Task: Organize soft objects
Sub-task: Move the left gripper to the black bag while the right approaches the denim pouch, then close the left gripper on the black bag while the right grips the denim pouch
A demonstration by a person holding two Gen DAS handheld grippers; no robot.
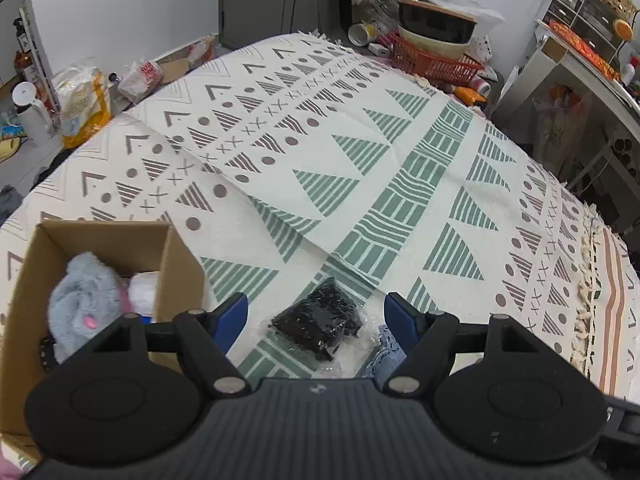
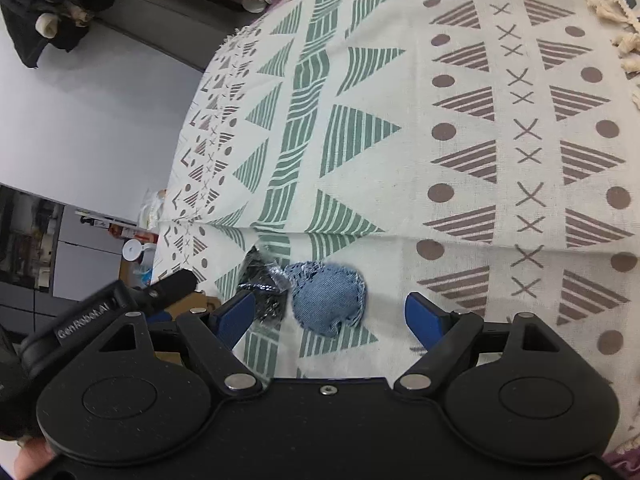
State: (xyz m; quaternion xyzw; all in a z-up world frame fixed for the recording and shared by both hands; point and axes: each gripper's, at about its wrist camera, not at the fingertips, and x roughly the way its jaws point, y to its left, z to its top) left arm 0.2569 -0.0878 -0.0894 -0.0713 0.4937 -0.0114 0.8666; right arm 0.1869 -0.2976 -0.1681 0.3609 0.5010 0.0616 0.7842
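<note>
A black bundle in clear plastic wrap (image 1: 318,322) lies on the patterned cloth, between the fingers of my open, empty left gripper (image 1: 316,314). A blue denim pouch (image 2: 328,298) lies just right of it; its edge shows in the left wrist view (image 1: 384,354). My right gripper (image 2: 330,314) is open and empty, with the denim pouch between its fingers. The black bundle shows left of the pouch in the right wrist view (image 2: 262,286). A cardboard box (image 1: 176,264) at the left holds a grey fluffy item (image 1: 86,296) and a white soft item (image 1: 142,290).
The patterned cloth (image 1: 360,160) covers the whole surface, with a raised fold across its middle. A red basket with stacked bowls (image 1: 434,50) and bottles stand at the far edge. Bags (image 1: 82,102) sit on the floor at the left. Shelving (image 1: 580,60) stands at the right.
</note>
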